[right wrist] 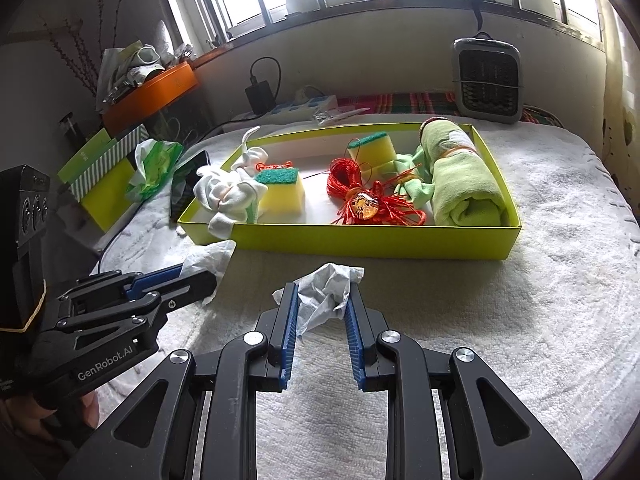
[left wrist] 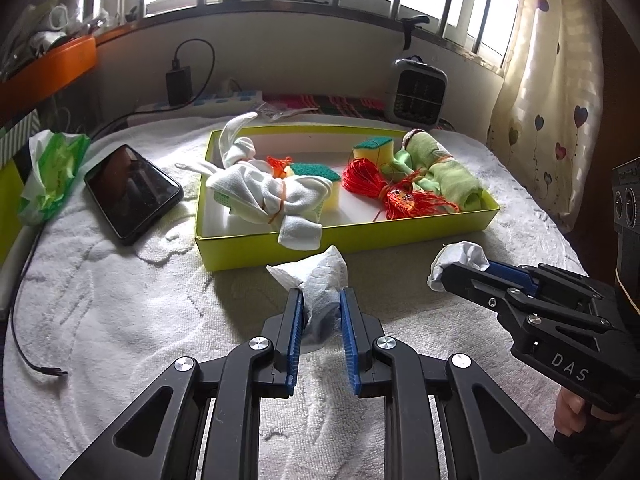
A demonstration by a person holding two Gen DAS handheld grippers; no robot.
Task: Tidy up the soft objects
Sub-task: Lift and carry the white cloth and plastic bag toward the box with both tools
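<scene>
My left gripper (left wrist: 321, 294) is shut on a crumpled white tissue (left wrist: 320, 276), held just above the white towel in front of the lime-green box (left wrist: 280, 248). To its right, my right gripper (left wrist: 444, 276) is shut on a second crumpled tissue (left wrist: 460, 254). The right wrist view shows the same: the right gripper (right wrist: 322, 288) pinches its tissue (right wrist: 328, 284), and the left gripper (right wrist: 200, 274) at the left holds the other tissue (right wrist: 210, 258). The box (right wrist: 360, 244) holds a knotted white cloth (right wrist: 224, 196), two yellow-green sponges, red string (right wrist: 360, 196) and a rolled green towel (right wrist: 464, 176).
A white towel (left wrist: 120, 300) covers the bed. A black phone (left wrist: 132, 192) and a green tissue pack (left wrist: 52, 172) lie left of the box, beside a loose cable (left wrist: 24, 320). A small heater (right wrist: 486, 80) stands behind. A curtain (left wrist: 552, 100) hangs at the right.
</scene>
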